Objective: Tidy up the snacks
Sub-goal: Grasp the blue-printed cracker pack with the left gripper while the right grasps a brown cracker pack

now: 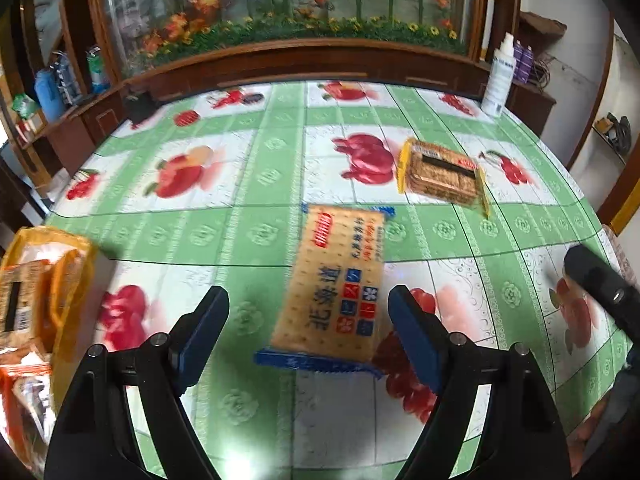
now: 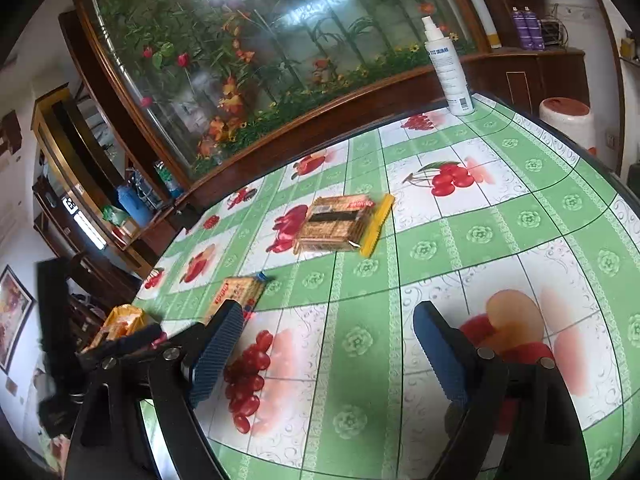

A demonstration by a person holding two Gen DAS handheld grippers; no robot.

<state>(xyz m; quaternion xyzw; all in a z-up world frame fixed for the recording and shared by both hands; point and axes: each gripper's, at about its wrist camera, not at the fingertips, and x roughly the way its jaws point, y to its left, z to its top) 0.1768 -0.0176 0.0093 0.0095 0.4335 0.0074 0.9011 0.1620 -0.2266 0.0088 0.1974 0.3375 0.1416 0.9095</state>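
Left gripper (image 1: 308, 332) spread wide, empty, straddling blue-edged cracker pack (image 1: 334, 284) at frame centre | right gripper (image 2: 328, 354) open over bare tablecloth (image 2: 500, 220) | yellow-edged pack (image 2: 340, 224) lies mid-frame, beyond | risk: off-centre jaws may skid the slick wrapper aside.
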